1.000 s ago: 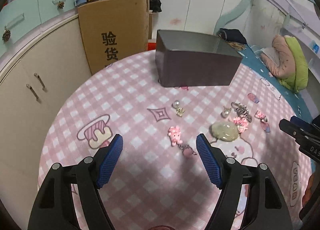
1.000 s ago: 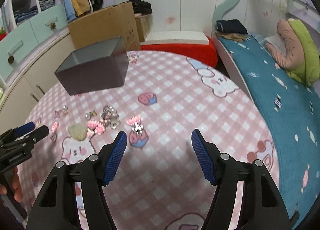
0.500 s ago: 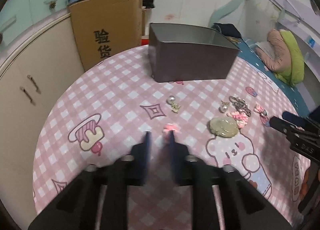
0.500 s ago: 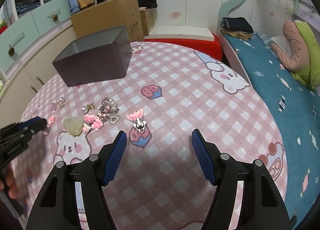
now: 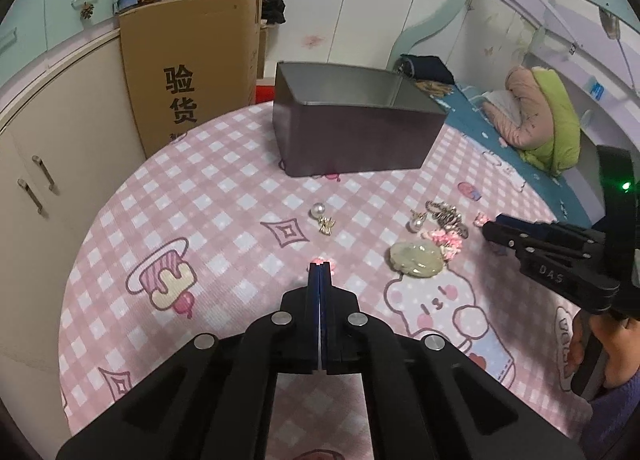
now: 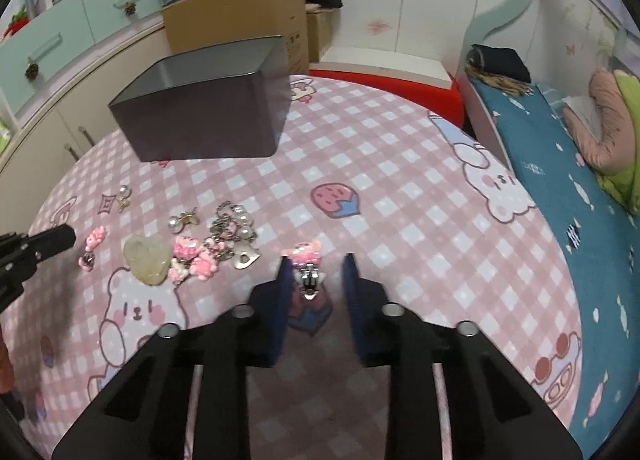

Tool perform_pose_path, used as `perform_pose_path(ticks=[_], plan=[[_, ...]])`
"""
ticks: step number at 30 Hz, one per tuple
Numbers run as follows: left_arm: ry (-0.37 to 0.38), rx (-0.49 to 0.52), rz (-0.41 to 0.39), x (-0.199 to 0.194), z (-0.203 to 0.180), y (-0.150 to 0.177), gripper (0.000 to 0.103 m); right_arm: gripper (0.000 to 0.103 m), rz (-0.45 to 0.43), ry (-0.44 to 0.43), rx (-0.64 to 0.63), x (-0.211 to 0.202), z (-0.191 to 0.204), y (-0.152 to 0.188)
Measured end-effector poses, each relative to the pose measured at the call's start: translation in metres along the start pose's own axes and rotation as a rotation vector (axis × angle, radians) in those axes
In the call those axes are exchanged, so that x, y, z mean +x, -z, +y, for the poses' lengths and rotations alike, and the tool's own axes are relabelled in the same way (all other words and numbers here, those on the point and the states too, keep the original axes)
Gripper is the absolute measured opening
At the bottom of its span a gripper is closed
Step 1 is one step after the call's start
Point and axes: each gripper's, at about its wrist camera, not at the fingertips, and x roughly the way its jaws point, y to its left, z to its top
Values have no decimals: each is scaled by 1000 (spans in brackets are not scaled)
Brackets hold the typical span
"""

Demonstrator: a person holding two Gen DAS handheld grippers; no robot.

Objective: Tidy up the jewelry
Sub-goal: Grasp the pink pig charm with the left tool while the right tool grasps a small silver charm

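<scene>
Jewelry lies scattered on the pink checked tablecloth [image 5: 208,195] in front of an open dark box [image 5: 352,139] [image 6: 208,115]. My left gripper [image 5: 320,268] [image 6: 70,236] is shut, and a pink charm [image 6: 96,239] lies just past its tips; a grip on it does not show. My right gripper [image 6: 318,272] [image 5: 489,227] is closing its jaws around a pink hair clip [image 6: 306,254] with a metal clasp. The clip sits between the pads with gaps on both sides. A pale green pendant [image 5: 416,260] [image 6: 146,260] and a tangle of chains and pearls [image 6: 232,227] lie between the two grippers.
A pearl earring [image 5: 318,211] with a gold piece lies nearer the box. A tall cardboard box [image 5: 192,75] and cream cabinets [image 5: 40,163] stand behind the table on the left. A bed with a blue cover [image 6: 560,163] runs along the right. A hand [image 5: 600,344] holds the right gripper.
My left jaws have gone from wide apart to fully shut near the pink charm. My right gripper has moved up to the hair clip and its jaws have narrowed around it.
</scene>
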Motion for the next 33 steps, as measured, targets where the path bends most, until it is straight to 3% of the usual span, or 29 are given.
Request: perform_pose_path(ticks=[9, 10, 11, 12, 13, 21, 24, 26, 31, 33], plan=[[31, -41, 4, -7, 7, -2, 3, 16, 9, -39, 34, -10, -9, 5], [29, -45, 10, -7, 7, -1, 18, 16, 5, -44, 39, -11, -10, 5], [18, -49, 15, -6, 6, 0, 45, 16, 3, -44, 41, -13, -10, 6], [4, -54, 3, -7, 5, 2, 56, 16, 2, -46, 41, -13, -11, 6], [-9, -53, -18, -8, 5, 3, 59, 16, -1, -48, 42, -15, -10, 6], [-50, 7, 33, 20, -5, 1, 55, 16, -13, -60, 49, -18, -12, 6], [-98, 47, 38, 27, -9, -1, 37, 16, -16, -61, 56, -19, -14, 6], [-140, 91, 36, 29, -12, -2, 15, 16, -18, -62, 62, -19, -16, 6], [-127, 101, 22, 28, -8, 0, 14, 16, -27, -65, 67, -20, -18, 4], [-81, 74, 24, 26, -4, 0, 14, 16, -36, -65, 66, -23, -18, 2]])
